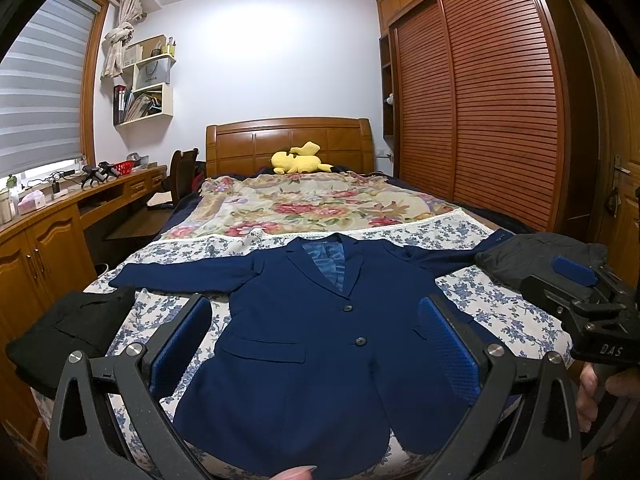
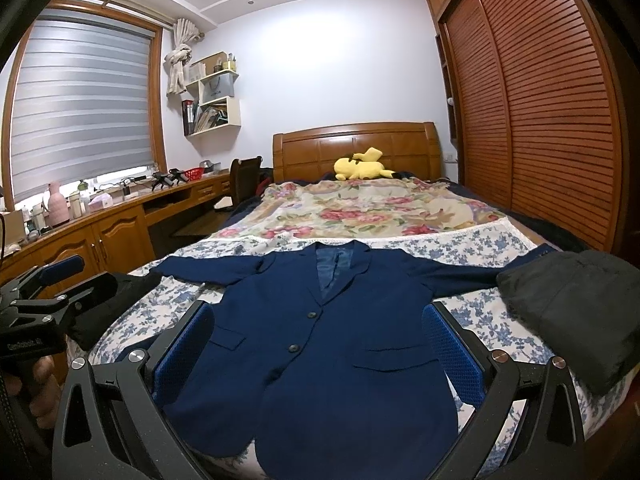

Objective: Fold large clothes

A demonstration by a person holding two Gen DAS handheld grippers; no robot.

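Left tool (image 1: pixel 316 344): both blue-padded fingers stand wide apart at the lower centre of the left wrist view, holding nothing, with the navy blazer (image 1: pixel 320 340) seen between them; contact with the cloth cannot be confirmed. Right tool (image 2: pixel 320 344): fingers likewise spread wide and empty in the right wrist view, framing the same blazer. The blazer lies flat and face up on the bed (image 1: pixel 500 304), buttoned, collar toward the top of the frame, sleeves spread to left and right, on a blue-and-white floral sheet; beyond the collar lies a rose-patterned cover (image 1: pixel 312 204); a yellow plush toy (image 1: pixel 298 160) rests against the wooden headboard (image 1: pixel 288 140). A folded black garment (image 1: pixel 68 340) lies at the lower left of the left wrist view; a dark grey folded garment (image 2: pixel 576 312) lies at the right edge of the right wrist view, over the end of one sleeve. Room: slatted wooden wardrobe doors (image 2: pixel 536 120) at the right, a blind-covered window (image 2: pixel 80 104) at the upper left, white wall shelves (image 2: pixel 214 96), and a wooden counter (image 2: pixel 120 208) carrying small items along the left. The left wrist view alone shows the right tool from the side at the right edge, with fingers of a hand (image 1: pixel 596 388) below it; the right wrist view alone shows the left tool at the left edge, and a pink vase (image 2: pixel 57 204) on the counter.
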